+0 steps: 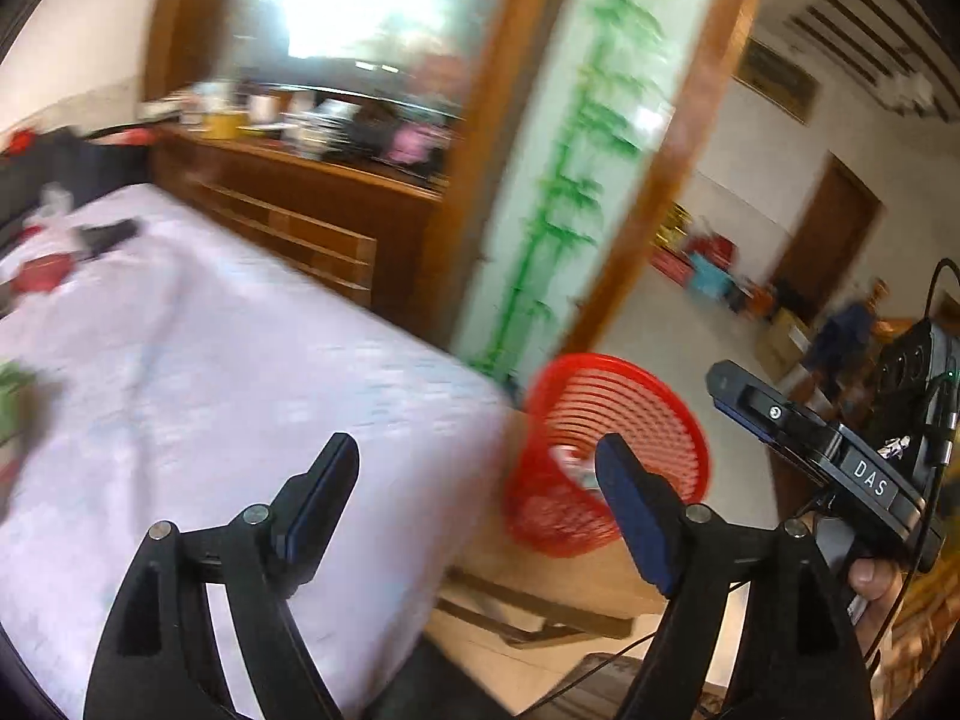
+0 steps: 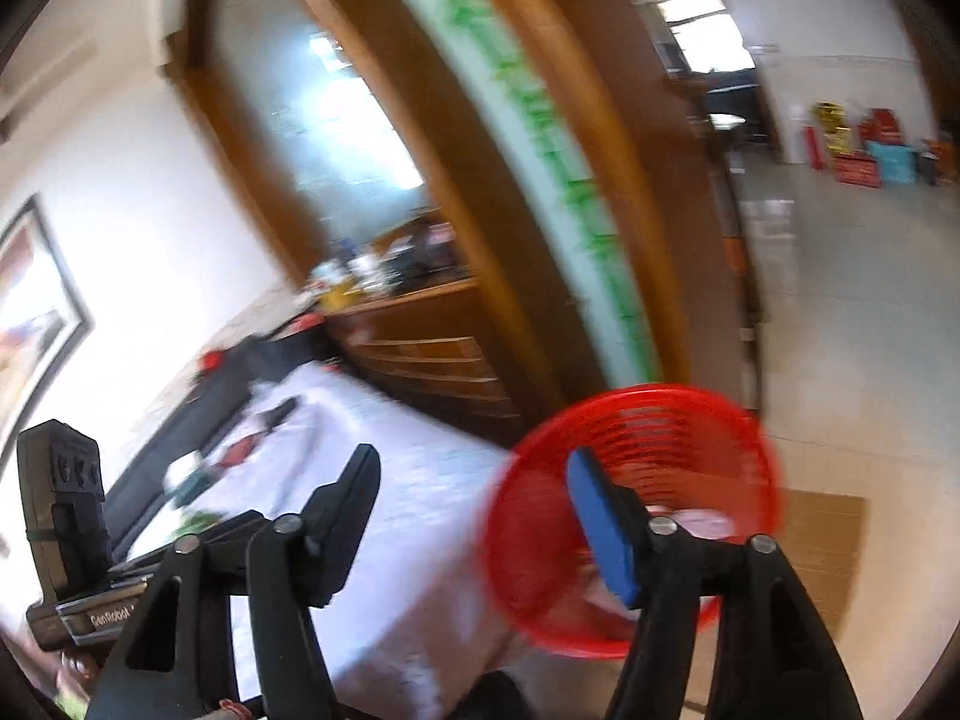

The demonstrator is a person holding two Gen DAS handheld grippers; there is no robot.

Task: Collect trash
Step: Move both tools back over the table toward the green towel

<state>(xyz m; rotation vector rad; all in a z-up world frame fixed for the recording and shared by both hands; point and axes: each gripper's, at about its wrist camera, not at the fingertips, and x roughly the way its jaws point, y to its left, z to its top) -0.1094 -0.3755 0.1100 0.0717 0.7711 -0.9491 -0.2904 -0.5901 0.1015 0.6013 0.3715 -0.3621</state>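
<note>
Both views are blurred. The left tongs (image 1: 477, 468) and right tongs (image 2: 474, 483) gape wide, holding nothing. A red basket (image 1: 630, 414) sits lower centre-right, its mouth tilted toward the camera, beside the white-clothed desk (image 1: 210, 348).

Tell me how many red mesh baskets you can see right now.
1. The red mesh basket sits on the floor just off the corner of the white-covered table, ahead of both open grippers. Pale trash lies inside it. Motion blur could hide others.
</note>
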